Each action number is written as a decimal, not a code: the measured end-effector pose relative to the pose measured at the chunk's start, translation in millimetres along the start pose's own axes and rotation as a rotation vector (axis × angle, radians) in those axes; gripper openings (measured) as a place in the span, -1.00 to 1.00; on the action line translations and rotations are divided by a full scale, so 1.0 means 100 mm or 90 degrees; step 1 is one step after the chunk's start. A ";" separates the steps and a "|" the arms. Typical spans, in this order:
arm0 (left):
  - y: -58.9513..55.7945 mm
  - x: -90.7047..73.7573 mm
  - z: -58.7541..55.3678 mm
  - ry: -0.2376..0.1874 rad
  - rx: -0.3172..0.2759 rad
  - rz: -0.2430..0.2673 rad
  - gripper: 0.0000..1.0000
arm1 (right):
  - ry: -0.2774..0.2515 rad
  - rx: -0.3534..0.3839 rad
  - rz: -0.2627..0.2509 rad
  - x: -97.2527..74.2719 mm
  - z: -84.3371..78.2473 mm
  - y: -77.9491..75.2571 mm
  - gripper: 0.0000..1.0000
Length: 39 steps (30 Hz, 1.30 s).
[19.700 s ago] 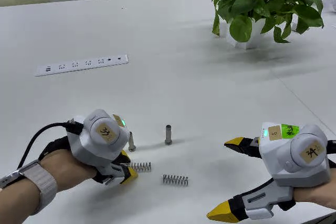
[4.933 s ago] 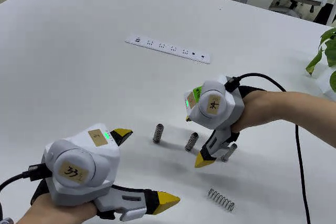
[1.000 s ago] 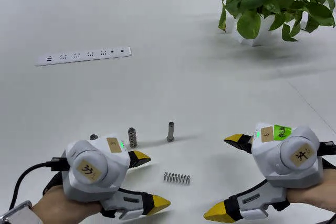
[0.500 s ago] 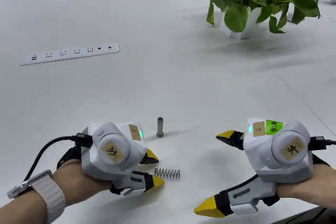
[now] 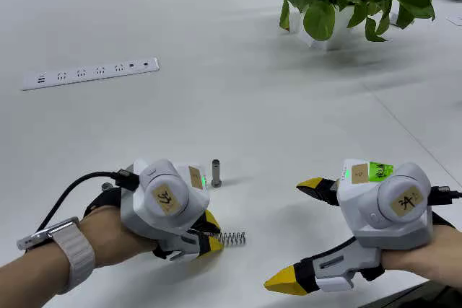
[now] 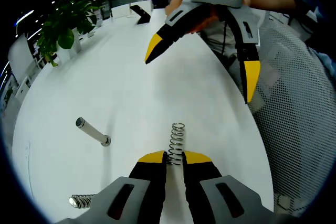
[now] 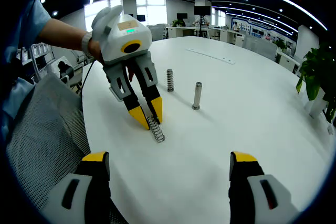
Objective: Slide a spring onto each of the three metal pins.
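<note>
Left tongs (image 6: 174, 157) came down onto spring (image 6: 177, 137) | near end pinched between tips

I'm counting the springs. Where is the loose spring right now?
In the head view, the loose spring lies on the white table at lower left, one end pinched in the left claw, just nearer than the bare pin.

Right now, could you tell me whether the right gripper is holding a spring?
No, the right gripper stands wide open and empty, while the left gripper pinches the spring.
</note>
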State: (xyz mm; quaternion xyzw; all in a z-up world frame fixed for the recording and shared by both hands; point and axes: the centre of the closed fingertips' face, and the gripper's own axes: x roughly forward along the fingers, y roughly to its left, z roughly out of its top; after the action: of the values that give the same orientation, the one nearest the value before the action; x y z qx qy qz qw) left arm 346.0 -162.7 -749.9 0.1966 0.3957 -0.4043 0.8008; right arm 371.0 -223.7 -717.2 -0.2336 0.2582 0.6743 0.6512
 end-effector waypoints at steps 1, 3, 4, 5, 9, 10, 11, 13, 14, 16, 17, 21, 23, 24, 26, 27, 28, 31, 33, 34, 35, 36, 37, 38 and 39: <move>0.00 0.00 0.00 0.006 0.007 -0.002 -0.75 | 0.000 -0.001 0.000 0.00 0.00 0.00 0.92; 0.00 0.00 0.00 0.021 0.010 -0.006 -0.76 | -0.001 0.000 0.001 0.01 0.00 0.01 0.92; 0.00 0.00 0.00 0.026 0.009 -0.007 -0.76 | -0.001 0.000 0.002 0.01 0.00 0.01 0.91; 0.00 0.00 -0.01 0.042 0.005 -0.011 -0.77 | -0.001 0.000 0.003 0.01 0.00 0.03 0.91; 0.00 0.00 0.00 0.063 -0.005 -0.011 -0.79 | -0.002 0.001 0.007 0.03 0.00 0.05 0.91; 0.00 0.00 -0.01 0.062 -0.007 -0.011 -0.79 | -0.002 0.001 0.008 0.04 0.00 0.06 0.91; 0.00 -0.01 -0.01 0.061 -0.007 -0.010 -0.79 | -0.002 0.000 0.009 0.04 0.01 0.07 0.90; -0.01 -0.01 -0.01 0.054 -0.014 -0.004 -0.80 | -0.003 0.000 0.012 0.05 0.02 0.10 0.90; -0.01 -0.01 -0.01 0.052 -0.022 -0.002 -0.80 | -0.003 0.001 0.013 0.05 0.03 0.11 0.90; -0.02 -0.02 -0.02 0.041 -0.029 0.001 -0.80 | -0.005 0.001 0.014 0.05 0.04 0.12 0.89; -0.03 -0.02 -0.03 0.037 -0.031 0.004 -0.80 | -0.005 0.001 0.015 0.06 0.04 0.13 0.89; -0.06 -0.03 -0.03 0.015 -0.038 0.015 -0.81 | -0.010 0.003 0.014 0.06 0.07 0.14 0.86; -0.08 -0.04 -0.04 0.004 -0.047 0.020 -0.81 | -0.014 0.006 0.015 0.05 0.08 0.15 0.86; -0.09 -0.05 -0.04 0.000 -0.048 0.023 -0.81 | -0.015 0.007 0.016 0.05 0.09 0.15 0.85; -0.11 -0.09 -0.05 -0.012 -0.057 0.030 -0.81 | -0.015 0.006 0.018 0.06 0.09 0.16 0.85; -0.12 -0.11 -0.05 -0.022 -0.069 0.033 -0.81 | -0.015 0.006 0.019 0.06 0.10 0.17 0.85; -0.12 -0.13 -0.04 -0.032 -0.074 0.039 -0.81 | -0.016 0.005 0.020 0.06 0.11 0.18 0.85; -0.10 -0.22 -0.03 -0.071 -0.104 0.061 -0.81 | -0.015 0.002 0.027 0.08 0.12 0.21 0.84; -0.10 -0.29 -0.05 -0.083 -0.111 0.071 -0.81 | -0.014 -0.001 0.032 0.09 0.14 0.23 0.84; -0.10 -0.33 -0.06 -0.090 -0.116 0.078 -0.81 | -0.014 0.000 0.034 0.10 0.15 0.24 0.84; -0.09 -0.36 -0.06 -0.102 -0.127 0.084 -0.81 | -0.014 -0.001 0.037 0.11 0.16 0.26 0.83; -0.08 -0.39 -0.07 -0.109 -0.138 0.089 -0.81 | -0.014 -0.002 0.038 0.11 0.17 0.27 0.83; -0.08 -0.42 -0.09 -0.115 -0.142 0.096 -0.81 | -0.016 -0.004 0.040 0.12 0.19 0.28 0.83; -0.08 -0.44 -0.10 -0.118 -0.145 0.100 -0.81 | -0.018 -0.005 0.043 0.13 0.21 0.28 0.83; -0.08 -0.47 -0.11 -0.122 -0.152 0.103 -0.81 | -0.019 -0.006 0.045 0.14 0.22 0.29 0.83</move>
State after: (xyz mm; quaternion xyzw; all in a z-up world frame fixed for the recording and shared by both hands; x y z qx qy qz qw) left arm 317.3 -137.9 -719.6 0.0919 0.3454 -0.3054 0.8826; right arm 341.6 -199.2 -708.2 -0.2175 0.2534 0.7015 0.6296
